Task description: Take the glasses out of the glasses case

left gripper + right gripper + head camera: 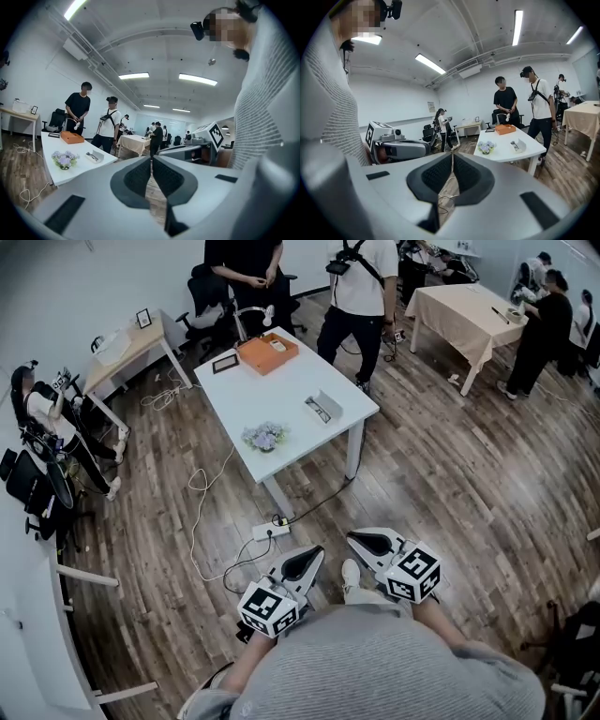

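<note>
- Well back from the white table (281, 395), standing on wooden floor (450, 484), with both tools held low and close against a grey knit top (394, 671).
- Holding the left gripper (317, 551) nearly level, with its dark ribbed pads (138, 177) pressed together along one thin seam and nothing pinched between.
- Holding the right gripper (354, 538) just beside it, tips angled toward each other but apart, with pads (438, 173) likewise closed flat on each other and empty.
- Seeing the right tool's marker cube (214, 136) off to the side in the left gripper view, and the left tool's in the right gripper view.
- Finding the glasses case (323, 408) well apart from both tools, near the table's right-hand edge in the head view, lying open with a dark shape inside, too small to tell for certain as glasses.
- Noting on the same tabletop an orange box (267, 352) at the far end, a dark flat frame (225, 363) just beside that, and a small pot of pale purple flowers (264, 437) near the closer edge.
- Noting a white power strip (270, 531) on the floor between table and tools, with cables trailing from it.
- Beyond the table, two people standing at its far end, one in black (246, 263) and one in a white shirt (361, 287) with a dark harness.
- Further right, a table with tan cloth (464, 315), with more people beside it.
</note>
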A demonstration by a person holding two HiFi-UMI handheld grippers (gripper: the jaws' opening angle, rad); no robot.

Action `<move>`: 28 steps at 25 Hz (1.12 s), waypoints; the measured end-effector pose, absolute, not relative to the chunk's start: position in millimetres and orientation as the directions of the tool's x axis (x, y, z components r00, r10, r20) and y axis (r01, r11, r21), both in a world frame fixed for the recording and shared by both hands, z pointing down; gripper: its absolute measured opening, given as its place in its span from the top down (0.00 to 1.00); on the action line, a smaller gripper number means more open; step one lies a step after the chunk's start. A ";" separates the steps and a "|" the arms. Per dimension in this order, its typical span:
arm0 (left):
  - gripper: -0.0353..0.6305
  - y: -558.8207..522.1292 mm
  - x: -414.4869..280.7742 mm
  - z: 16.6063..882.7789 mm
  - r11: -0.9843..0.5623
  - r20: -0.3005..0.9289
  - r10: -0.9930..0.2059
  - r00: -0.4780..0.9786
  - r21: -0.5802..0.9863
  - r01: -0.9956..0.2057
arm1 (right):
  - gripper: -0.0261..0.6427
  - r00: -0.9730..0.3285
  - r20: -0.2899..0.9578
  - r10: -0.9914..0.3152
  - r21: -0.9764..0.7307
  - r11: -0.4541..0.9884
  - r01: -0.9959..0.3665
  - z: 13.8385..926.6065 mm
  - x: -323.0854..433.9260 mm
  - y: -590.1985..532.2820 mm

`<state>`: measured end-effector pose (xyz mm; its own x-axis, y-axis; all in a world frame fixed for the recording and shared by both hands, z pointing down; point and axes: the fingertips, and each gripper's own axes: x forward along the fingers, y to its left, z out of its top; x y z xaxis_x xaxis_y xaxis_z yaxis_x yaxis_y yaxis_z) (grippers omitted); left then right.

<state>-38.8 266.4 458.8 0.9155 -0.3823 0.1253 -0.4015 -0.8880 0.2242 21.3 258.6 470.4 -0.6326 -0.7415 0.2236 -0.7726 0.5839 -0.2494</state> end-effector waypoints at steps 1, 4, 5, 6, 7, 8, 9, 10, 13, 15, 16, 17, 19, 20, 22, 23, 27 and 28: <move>0.91 257.9 -32.8 457.6 -0.889 0.132 -0.383 0.914 0.215 -0.403 | 0.94 -0.633 0.221 -0.742 -0.251 0.584 -0.772 468.7 26.5 250.0; 0.91 232.0 -15.4 455.1 -0.888 0.149 -0.387 0.910 0.205 -0.411 | 0.94 -0.643 0.210 -0.737 -0.256 0.593 -0.763 464.4 39.3 226.4; 0.91 223.9 -9.2 453.9 -0.887 0.150 -0.388 0.909 0.206 -0.412 | 0.94 -0.648 0.209 -0.733 -0.255 0.599 -0.759 463.6 43.5 218.8; 0.91 216.0 -2.9 452.3 -0.887 0.150 -0.389 0.909 0.207 -0.413 | 0.94 -0.653 0.209 -0.728 -0.253 0.605 -0.755 462.9 48.0 210.7; 0.91 207.9 3.1 450.5 -0.886 0.148 -0.390 0.909 0.207 -0.414 | 0.94 -0.657 0.208 -0.725 -0.250 0.610 -0.752 462.0 52.7 201.9; 0.91 199.7 8.5 448.9 -0.886 0.146 -0.392 0.908 0.207 -0.415 | 0.94 -0.660 0.206 -0.722 -0.248 0.614 -0.749 460.7 57.2 192.7; 0.91 191.3 13.2 447.6 -0.885 0.143 -0.395 0.907 0.206 -0.418 | 0.94 -0.664 0.202 -0.720 -0.245 0.619 -0.746 459.2 61.5 183.3; 0.91 183.0 17.4 446.7 -0.883 0.141 -0.400 0.906 0.205 -0.422 | 0.94 -0.667 0.198 -0.718 -0.242 0.624 -0.743 457.7 65.7 174.1; 0.91 159.8 29.8 446.1 -0.875 0.137 -0.417 0.899 0.207 -0.437 | 0.94 -0.676 0.193 -0.711 -0.231 0.637 -0.736 455.9 79.5 148.7; 0.91 146.6 39.7 447.8 -0.872 0.137 -0.424 0.895 0.207 -0.444 | 0.94 -0.680 0.191 -0.708 -0.228 0.642 -0.732 456.7 90.1 134.6; 0.91 140.4 44.6 448.9 -0.871 0.138 -0.427 0.894 0.205 -0.447 | 0.94 -0.682 0.190 -0.706 -0.228 0.644 -0.730 457.6 95.4 128.1; 0.91 134.4 49.2 449.8 -0.869 0.138 -0.430 0.892 0.204 -0.450 | 0.94 -0.684 0.190 -0.704 -0.229 0.646 -0.728 458.4 100.1 122.0; 0.91 121.9 55.7 451.3 -0.865 0.138 -0.439 0.888 0.202 -0.459 | 0.94 -0.691 0.188 -0.698 -0.230 0.652 -0.722 459.9 106.9 109.6; 0.91 115.6 57.8 452.0 -0.862 0.138 -0.445 0.885 0.202 -0.465 | 0.94 -0.695 0.188 -0.694 -0.230 0.657 -0.718 460.5 109.0 103.3; 0.91 104.6 60.8 453.7 -0.855 0.137 -0.458 0.878 0.203 -0.477 | 0.94 -0.705 0.191 -0.683 -0.230 0.667 -0.709 462.0 111.9 91.9; 0.91 100.5 62.0 454.6 -0.852 0.137 -0.463 0.875 0.204 -0.483 | 0.94 -0.709 0.194 -0.678 -0.230 0.671 -0.704 463.1 113.0 87.2; 0.91 88.0 61.2 458.4 -0.841 0.143 -0.476 0.868 0.213 -0.497 | 0.94 -0.720 0.204 -0.664 -0.244 0.678 -0.694 468.0 111.9 73.7; 0.91 84.1 59.8 458.9 -0.840 0.145 -0.479 0.866 0.212 -0.500 | 0.94 -0.721 0.205 -0.662 -0.249 0.677 -0.692 469.0 110.8 70.9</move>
<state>59.8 84.1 458.9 0.8658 -0.4791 0.1446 -0.5000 -0.8396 0.2123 110.8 70.9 469.0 -0.7210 -0.6620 0.2047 -0.6924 0.6772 -0.2490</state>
